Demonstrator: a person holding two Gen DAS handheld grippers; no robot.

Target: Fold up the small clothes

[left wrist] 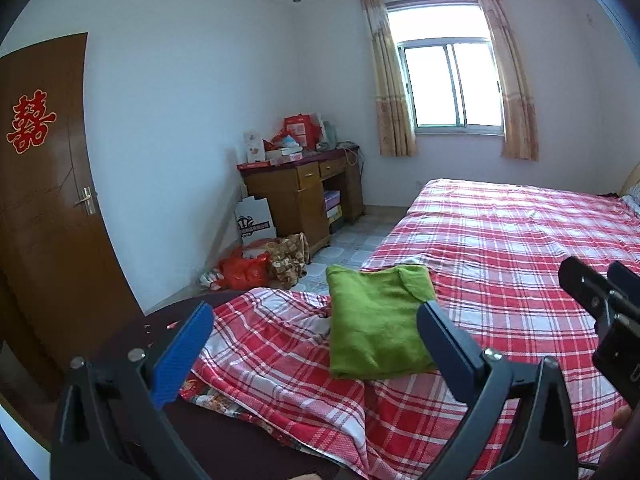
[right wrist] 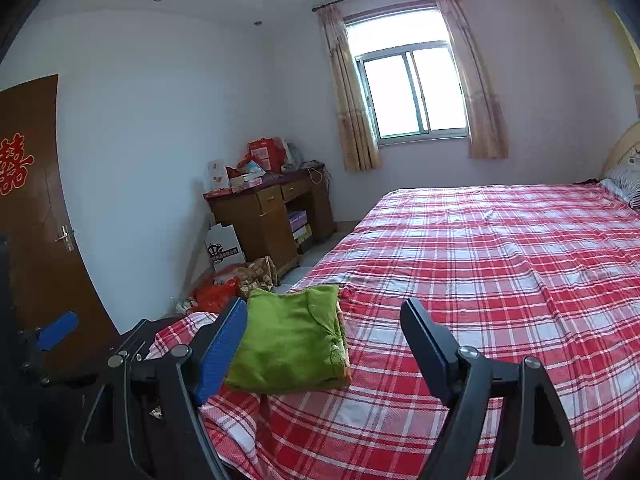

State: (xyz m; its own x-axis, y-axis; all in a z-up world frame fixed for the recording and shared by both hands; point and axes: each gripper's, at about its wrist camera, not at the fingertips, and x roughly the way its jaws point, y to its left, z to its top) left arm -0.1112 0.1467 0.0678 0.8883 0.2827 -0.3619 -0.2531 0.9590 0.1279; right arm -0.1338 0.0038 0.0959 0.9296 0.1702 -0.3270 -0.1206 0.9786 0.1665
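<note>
A: Where's the green garment (left wrist: 378, 320)?

B: Folded into a neat rectangle, lying flat on the red plaid sheet (left wrist: 500, 248) near the foot corner of the bed, close to the sheet's left edge. In the right wrist view it's the same bundle (right wrist: 292, 344), w/ a bit of patterned lining showing at its right edge.

A: Left gripper (left wrist: 316, 332)?

B: Jaws wide apart, nothing btwn them. Garment sits beyond and between the fingers, not touched. Left finger has a blue pad (left wrist: 182, 356).

A: Right gripper (right wrist: 324, 332)?

B: Also spread wide, empty. Its left blue finger (right wrist: 220, 352) overlaps the garment's left edge in the view, but can't tell if it touches. From the left wrist cam the right gripper (left wrist: 600, 300) shows at the far right, above the sheet.

A: Rest of the room?

B: Wooden desk (left wrist: 304, 196) w/ boxes on top against the far wall, window w/ curtains (left wrist: 452, 84) to its right, brown door (left wrist: 44, 200) at left w/ a red paper cutout. Red bag (left wrist: 244, 270) on the floor nr the desk.
</note>
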